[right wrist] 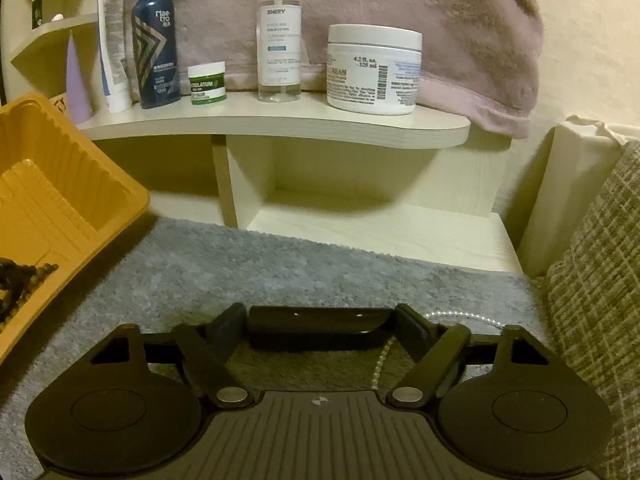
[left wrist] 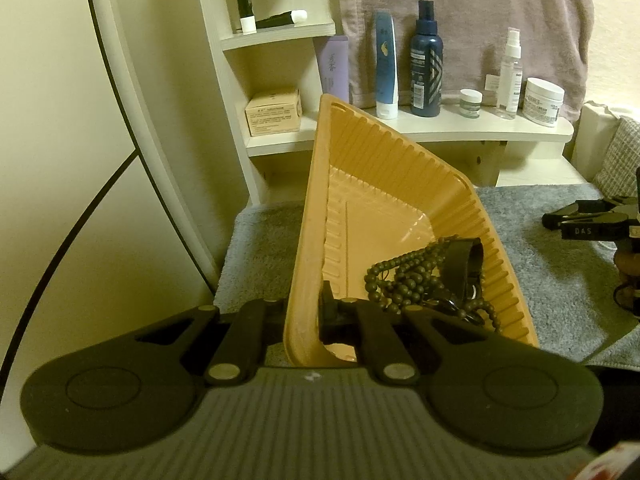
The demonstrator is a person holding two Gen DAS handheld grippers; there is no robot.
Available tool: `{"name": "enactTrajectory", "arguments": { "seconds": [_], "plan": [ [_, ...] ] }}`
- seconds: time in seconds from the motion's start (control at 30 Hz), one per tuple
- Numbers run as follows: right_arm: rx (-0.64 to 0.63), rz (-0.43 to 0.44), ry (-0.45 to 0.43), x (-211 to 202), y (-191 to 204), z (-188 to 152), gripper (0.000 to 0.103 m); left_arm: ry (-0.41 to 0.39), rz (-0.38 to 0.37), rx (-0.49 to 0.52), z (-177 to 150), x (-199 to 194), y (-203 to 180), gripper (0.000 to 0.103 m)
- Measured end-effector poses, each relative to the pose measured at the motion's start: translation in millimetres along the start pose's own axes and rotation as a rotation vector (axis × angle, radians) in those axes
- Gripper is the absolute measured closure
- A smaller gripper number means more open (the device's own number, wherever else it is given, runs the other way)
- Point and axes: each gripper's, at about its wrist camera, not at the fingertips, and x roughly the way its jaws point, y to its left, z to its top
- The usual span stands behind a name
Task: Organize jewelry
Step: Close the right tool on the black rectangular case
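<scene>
My left gripper (left wrist: 304,316) is shut on the near wall of an orange ribbed tray (left wrist: 316,184), which is tipped up on the grey mat. In the tray's low corner lie strands of dark beads (left wrist: 404,280) and a black strap (left wrist: 464,264). The tray (right wrist: 60,184) and the beads (right wrist: 36,276) also show at the left of the right wrist view. My right gripper (right wrist: 320,332) is low over the mat, its pads against the two ends of a dark glossy curved piece (right wrist: 320,326). A string of small pearls (right wrist: 468,316) lies on the mat just behind and under it. The right gripper (left wrist: 592,220) shows at the left wrist view's right edge.
A pale wooden shelf (right wrist: 280,128) stands behind the grey mat (right wrist: 240,264), carrying a blue spray bottle (right wrist: 154,48), a clear bottle (right wrist: 280,40), a white cream jar (right wrist: 374,72) and a small green jar (right wrist: 207,82). A pink towel (right wrist: 440,20) hangs behind; a woven cushion (right wrist: 592,300) borders the right.
</scene>
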Motion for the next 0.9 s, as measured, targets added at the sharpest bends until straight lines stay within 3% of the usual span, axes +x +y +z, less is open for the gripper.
{"name": "enactTrajectory", "arguments": {
  "seconds": [0.23, 0.9],
  "plan": [
    [-0.026, 0.002, -0.061, -24.3, 6.6, 1.8, 0.028, 0.000, 0.000, -0.001, 0.3, -0.2, 0.0, 0.097],
    [-0.076, 0.192, -0.144, -86.3, 83.8, 31.1, 0.028, -0.005, -0.008, 0.002, 0.0, -0.6, 1.0, 0.097]
  ]
}}
